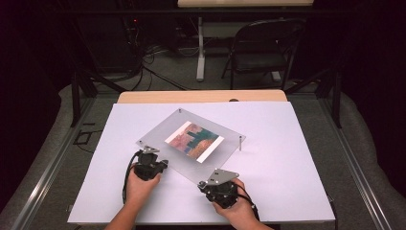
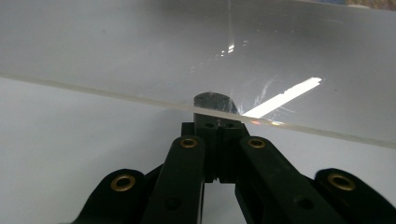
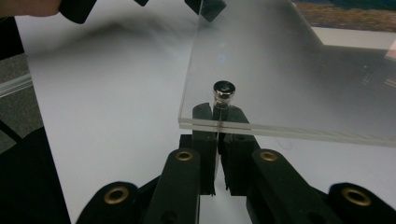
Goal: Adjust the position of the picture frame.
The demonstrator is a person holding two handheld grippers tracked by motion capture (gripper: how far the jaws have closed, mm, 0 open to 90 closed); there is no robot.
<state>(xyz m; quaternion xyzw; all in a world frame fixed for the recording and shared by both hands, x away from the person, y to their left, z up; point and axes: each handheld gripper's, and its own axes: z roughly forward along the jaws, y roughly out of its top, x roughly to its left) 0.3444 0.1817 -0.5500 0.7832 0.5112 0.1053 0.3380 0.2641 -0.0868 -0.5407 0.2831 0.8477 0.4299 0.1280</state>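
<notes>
High view: a clear rectangular acrylic frame [image 1: 191, 143] with a colourful printed picture [image 1: 194, 141] sandwiched at its centre sits on the white tabletop sheet [image 1: 287, 158], turned diagonally on small metal standoff posts [image 1: 240, 143]. At the frame's 8 o'clock edge, the left gripper [image 1: 152, 160] has its jaws clenched, tips under the panel's edge [image 2: 140, 100]. At 5 o'clock, the right gripper [image 1: 213, 181] is pinched on the silver corner bolt [image 3: 223, 91]. A black folding chair [image 1: 261, 48] stands beyond, at 12 o'clock.
</notes>
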